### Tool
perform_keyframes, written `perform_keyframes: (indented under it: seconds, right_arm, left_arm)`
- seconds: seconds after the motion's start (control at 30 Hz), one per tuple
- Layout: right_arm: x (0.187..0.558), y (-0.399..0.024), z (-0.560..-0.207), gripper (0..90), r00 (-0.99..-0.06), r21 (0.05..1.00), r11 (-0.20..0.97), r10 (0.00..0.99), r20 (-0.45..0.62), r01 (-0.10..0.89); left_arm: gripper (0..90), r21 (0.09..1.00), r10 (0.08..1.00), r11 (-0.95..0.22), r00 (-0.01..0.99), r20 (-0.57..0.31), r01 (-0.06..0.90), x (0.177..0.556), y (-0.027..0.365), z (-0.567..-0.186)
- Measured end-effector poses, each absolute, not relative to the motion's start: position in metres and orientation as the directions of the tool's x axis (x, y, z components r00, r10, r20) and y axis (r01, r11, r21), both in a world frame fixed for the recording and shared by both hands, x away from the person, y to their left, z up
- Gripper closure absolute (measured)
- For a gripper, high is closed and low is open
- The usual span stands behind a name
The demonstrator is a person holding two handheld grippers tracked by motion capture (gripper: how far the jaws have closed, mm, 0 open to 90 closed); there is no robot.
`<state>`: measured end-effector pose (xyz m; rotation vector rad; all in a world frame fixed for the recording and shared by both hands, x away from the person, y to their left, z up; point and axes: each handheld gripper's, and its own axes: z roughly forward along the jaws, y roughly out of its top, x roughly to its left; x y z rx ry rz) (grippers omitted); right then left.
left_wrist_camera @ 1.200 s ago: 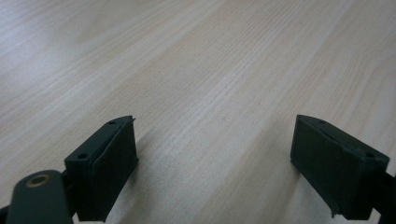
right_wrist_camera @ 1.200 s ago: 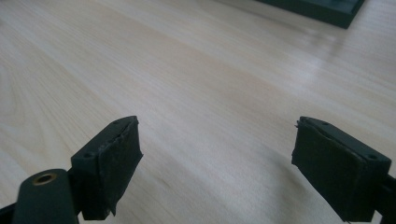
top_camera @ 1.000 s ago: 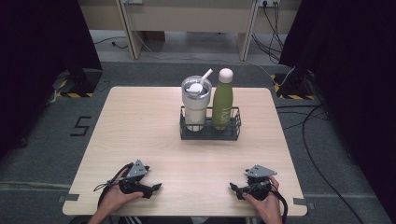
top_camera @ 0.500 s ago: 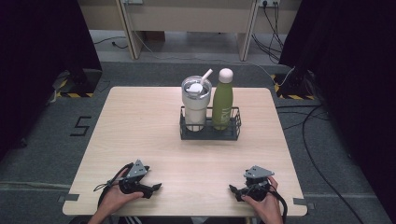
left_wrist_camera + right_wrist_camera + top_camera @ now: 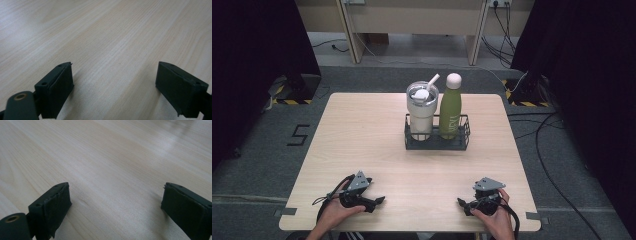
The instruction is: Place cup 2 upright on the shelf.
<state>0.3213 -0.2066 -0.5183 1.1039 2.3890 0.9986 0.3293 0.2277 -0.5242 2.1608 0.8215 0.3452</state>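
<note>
Both grippers rest wide open and empty at the frame's bottom edge, the wire basket's drinks well ahead.

Left gripper (image 5: 381, 200) lower left, right gripper (image 5: 460, 202) lower right. At frame centre stand the upright tumbler (image 5: 421, 111) and green bottle (image 5: 450, 106) in the basket (image 5: 437, 143); the bottle stands toward the right gripper's side. Gripper views add bare table (image 5: 120, 37) between parted jaws.

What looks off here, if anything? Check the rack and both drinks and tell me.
Nothing stands out. The tumbler and the green bottle stand upright side by side in the wire rack, with no spill on the table. Only the tumbler's straw leans. The left gripper and right gripper sit open near the front edge.
</note>
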Motion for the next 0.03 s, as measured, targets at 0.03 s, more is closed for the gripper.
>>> perform_keyframes:
  seconds: [0.03]
  right_arm:
    - [0.3216,-0.2067,-0.5184,8.4,-0.649,0.712,0.457,0.761,-0.004,0.532]
  left_arm:
    - [13.8,0.754,0.657,-0.485,0.754,-0.022,0.444,0.3294,0.2277,-0.5242]
